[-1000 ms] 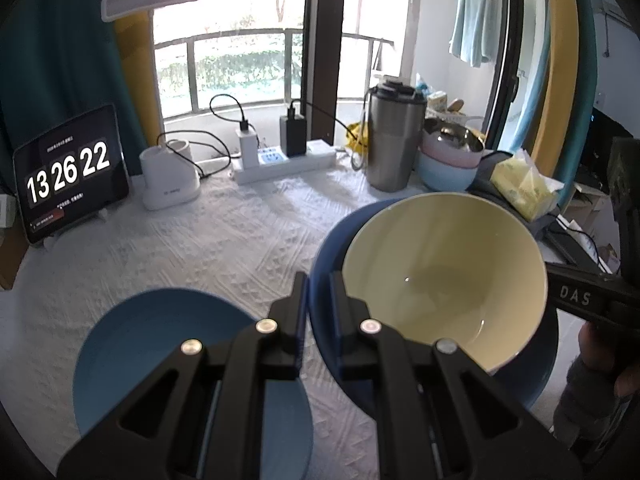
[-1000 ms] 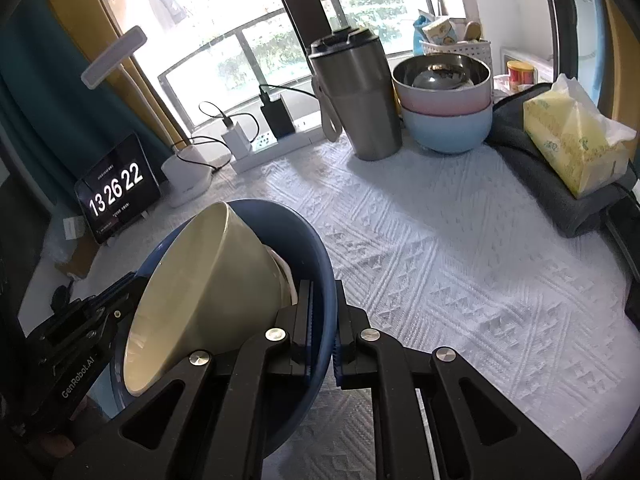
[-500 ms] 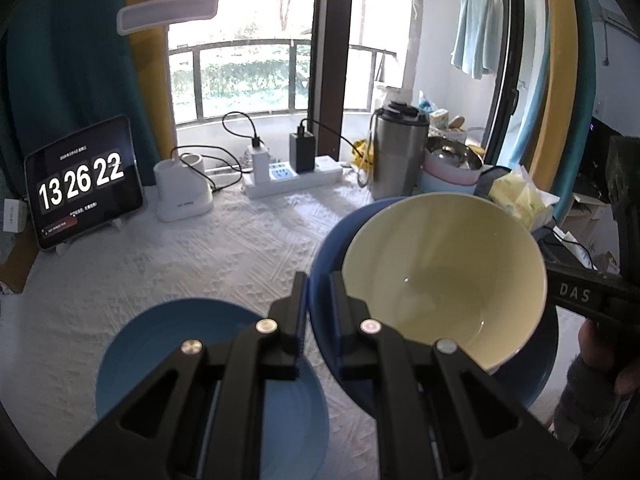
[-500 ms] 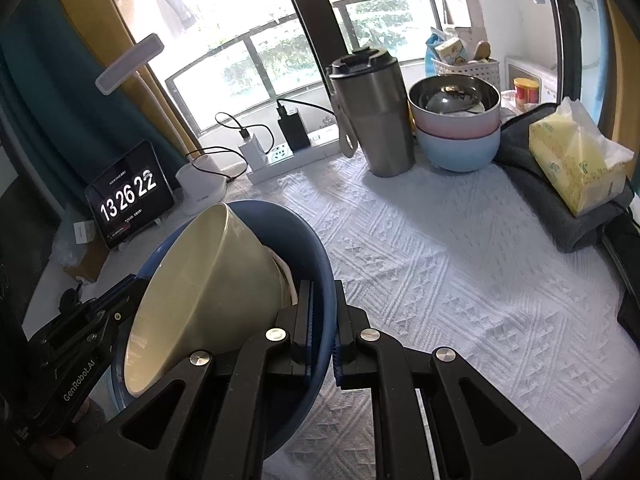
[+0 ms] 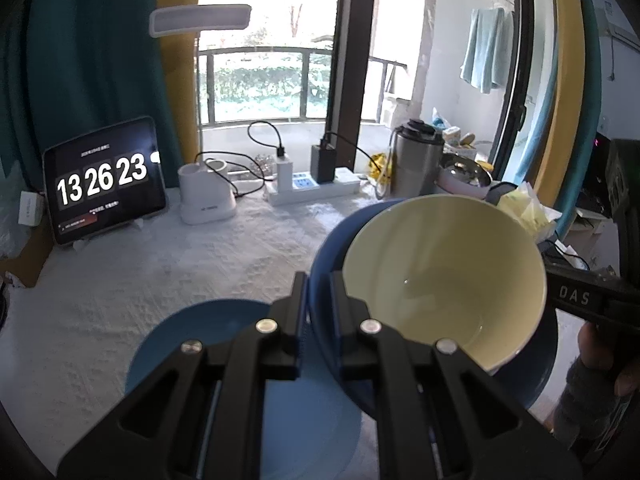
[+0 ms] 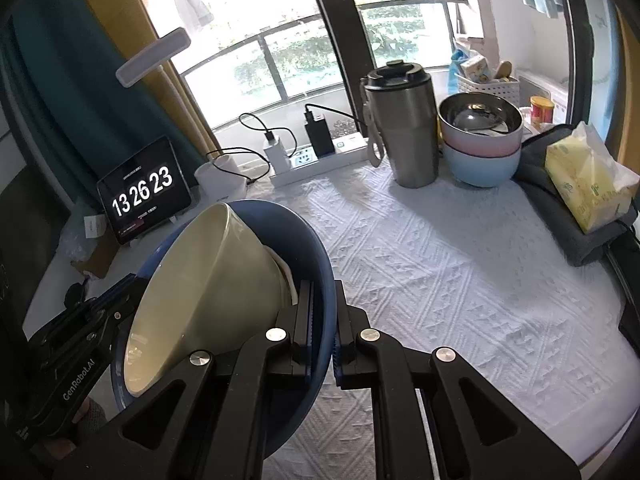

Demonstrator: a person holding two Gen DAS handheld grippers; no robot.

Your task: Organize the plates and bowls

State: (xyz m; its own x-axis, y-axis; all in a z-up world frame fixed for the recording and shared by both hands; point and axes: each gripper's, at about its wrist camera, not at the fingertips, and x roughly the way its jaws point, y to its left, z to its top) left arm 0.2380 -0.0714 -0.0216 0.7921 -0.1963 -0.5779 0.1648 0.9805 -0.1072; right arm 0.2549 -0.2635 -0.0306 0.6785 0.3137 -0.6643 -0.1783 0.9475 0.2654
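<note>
We are carrying the blue plate (image 5: 332, 256) between us, one claw on each side of its rim, with the cream bowl (image 5: 440, 280) sitting inside it. The left claw (image 5: 318, 300) is clamped narrow on the near rim in its own view, and the right claw (image 6: 322, 320) is clamped the same way on the opposite rim. We judge that two grips are used because the plate is wide, shallow and loaded: a pinch on one edge alone would let it tip and the bowl slide. Even so, the right wrist view shows the pair held well off level, the bowl leaning toward the left claw's side.

Both pieces look like glazed ceramic, smooth and glossy. The plate is a deep, curved dish; the bowl is conical with a narrow foot, so it has little to steady it on a slick surface.

Below, a second blue plate (image 5: 224, 344) lies flat on the counter (image 6: 460, 264), likely the stacking spot. The counter wears a white woven cloth with a raised diamond pattern, which should grip a plate's base.

Farther back stand a brushed steel tumbler (image 6: 404, 128), nested bowls (image 6: 480, 148) in steel, pink and pale blue, a soft yellow tissue pack (image 6: 588, 180) and a clock tablet (image 5: 104, 180).
</note>
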